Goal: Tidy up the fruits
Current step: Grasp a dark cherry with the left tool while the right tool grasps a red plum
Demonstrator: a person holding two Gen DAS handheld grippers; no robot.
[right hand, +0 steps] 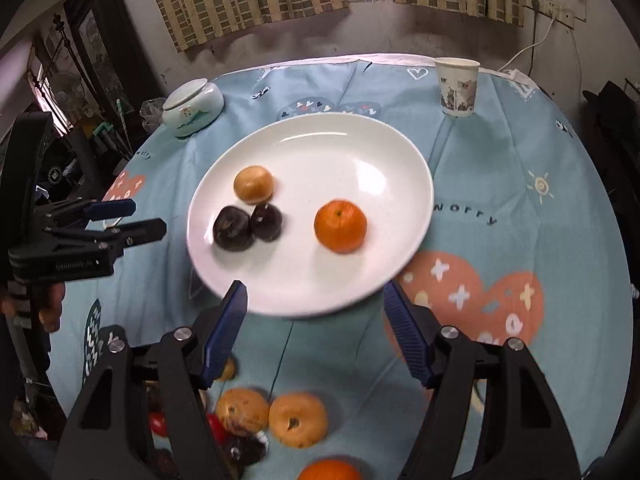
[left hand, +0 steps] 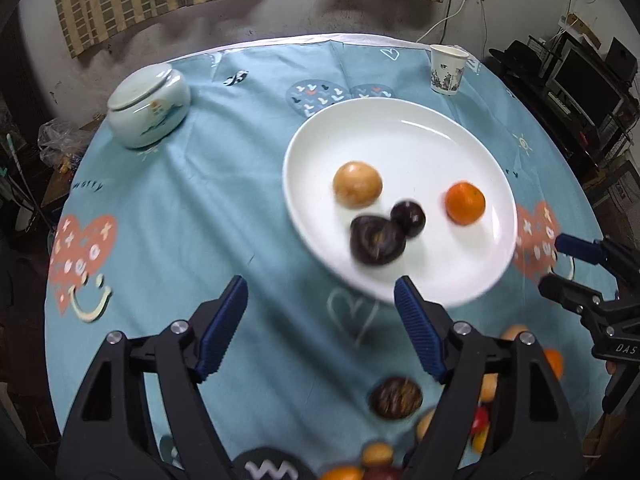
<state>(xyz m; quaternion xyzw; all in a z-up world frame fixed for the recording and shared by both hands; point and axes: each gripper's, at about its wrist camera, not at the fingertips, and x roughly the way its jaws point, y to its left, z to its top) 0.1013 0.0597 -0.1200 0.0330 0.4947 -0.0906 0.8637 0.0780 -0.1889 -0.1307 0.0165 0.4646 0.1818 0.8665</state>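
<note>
Plate [right hand: 360, 152] mid-table held 4 fruits: orange [right hand: 340, 225], tan one [right hand: 254, 184], 2 dark ones [right hand: 248, 226] touching. Loose fruit pile [right hand: 272, 420] sat near edge of cloth. Left gripper [left hand: 320, 320] & right gripper [right hand: 314, 312] both spread wide, holding nothing. Cup [right hand: 457, 86] + lidded jar [right hand: 192, 108] at far side.

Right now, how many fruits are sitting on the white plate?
4. On the white plate: a tan fruit toward the back left, two dark fruits side by side just in front of it, and an orange alone on the right. None look hidden.
</note>
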